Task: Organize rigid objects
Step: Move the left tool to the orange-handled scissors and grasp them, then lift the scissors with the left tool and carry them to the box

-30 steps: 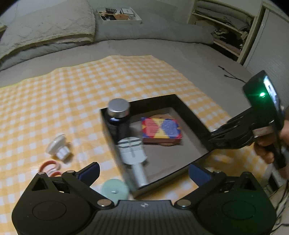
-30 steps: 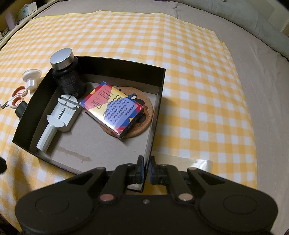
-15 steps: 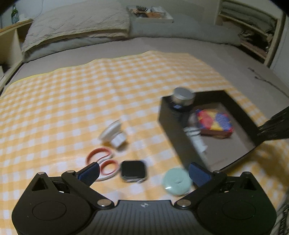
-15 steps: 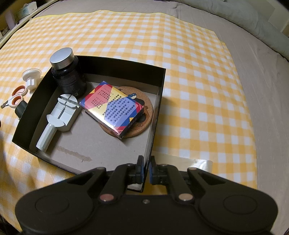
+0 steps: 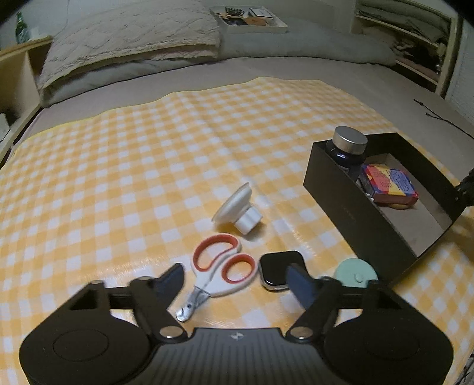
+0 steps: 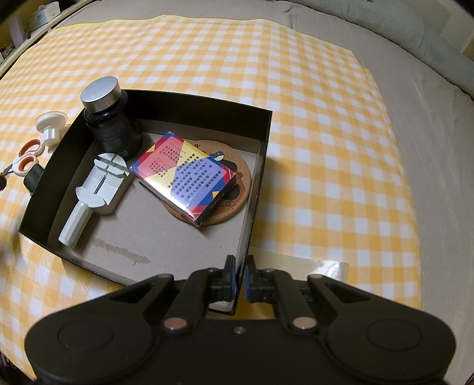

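Note:
My left gripper (image 5: 235, 280) is open and empty, low over the orange-handled scissors (image 5: 217, 271). A black smartwatch (image 5: 277, 271) lies by its right finger, a mint round disc (image 5: 355, 272) further right, a white suction cup (image 5: 238, 208) beyond. My right gripper (image 6: 240, 278) is shut on the near right wall of the black box (image 6: 254, 189). The box holds a dark bottle (image 6: 111, 118), a white watch tool (image 6: 96, 186), a colourful card box (image 6: 185, 173) and a cork coaster (image 6: 237, 189). The box also shows in the left wrist view (image 5: 364, 213).
Everything lies on a yellow checked cloth (image 5: 148, 165) spread over a grey bed. Pillows (image 5: 130, 38) and a white tray (image 5: 251, 20) with small items are at the head of the bed. Shelves (image 5: 414, 35) stand at the far right.
My left gripper has swung left from over the box to the loose items and now hovers over the scissors. My right gripper has stayed clamped on the box wall.

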### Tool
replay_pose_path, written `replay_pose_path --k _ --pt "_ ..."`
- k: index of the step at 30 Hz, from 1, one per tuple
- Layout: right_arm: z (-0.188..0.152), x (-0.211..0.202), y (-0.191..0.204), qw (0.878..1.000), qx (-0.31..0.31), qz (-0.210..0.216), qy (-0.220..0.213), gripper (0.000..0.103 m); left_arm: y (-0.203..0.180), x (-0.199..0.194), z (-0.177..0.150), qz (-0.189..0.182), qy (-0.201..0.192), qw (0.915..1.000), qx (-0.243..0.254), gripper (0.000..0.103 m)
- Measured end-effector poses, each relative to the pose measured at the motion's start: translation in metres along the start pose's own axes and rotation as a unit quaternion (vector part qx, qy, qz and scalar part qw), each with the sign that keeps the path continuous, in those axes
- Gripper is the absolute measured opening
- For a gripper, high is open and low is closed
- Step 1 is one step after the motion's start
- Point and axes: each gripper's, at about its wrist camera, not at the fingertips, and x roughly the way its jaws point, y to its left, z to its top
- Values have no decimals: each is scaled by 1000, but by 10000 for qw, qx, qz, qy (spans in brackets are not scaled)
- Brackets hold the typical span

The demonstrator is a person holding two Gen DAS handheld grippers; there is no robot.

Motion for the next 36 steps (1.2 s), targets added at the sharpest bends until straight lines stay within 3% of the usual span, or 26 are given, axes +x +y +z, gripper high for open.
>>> replay_pose_path --k 3,12,20,28,29,36 --pt "0 0 -1 10000 4 2 4 6 5 4 2 -26 -9 9999 131 53" --pt "0 0 -1 10000 -8 -2 3 6 7 25 4 76 47 9983 583 27" --pt "0 0 0 10000 -4 -1 6 7 1 42 3 175 114 9944 1040 27" --pt "0 2 1 10000 -28 -10 14 7 1 46 3 177 191 9936 1099 23" --pt "0 2 1 10000 -30 -11 14 7 2 46 3 168 233 9938 1072 19" --pt "0 1 1 10000 -35 -21 18 7 -2 42 8 141 692 9941 819 19"
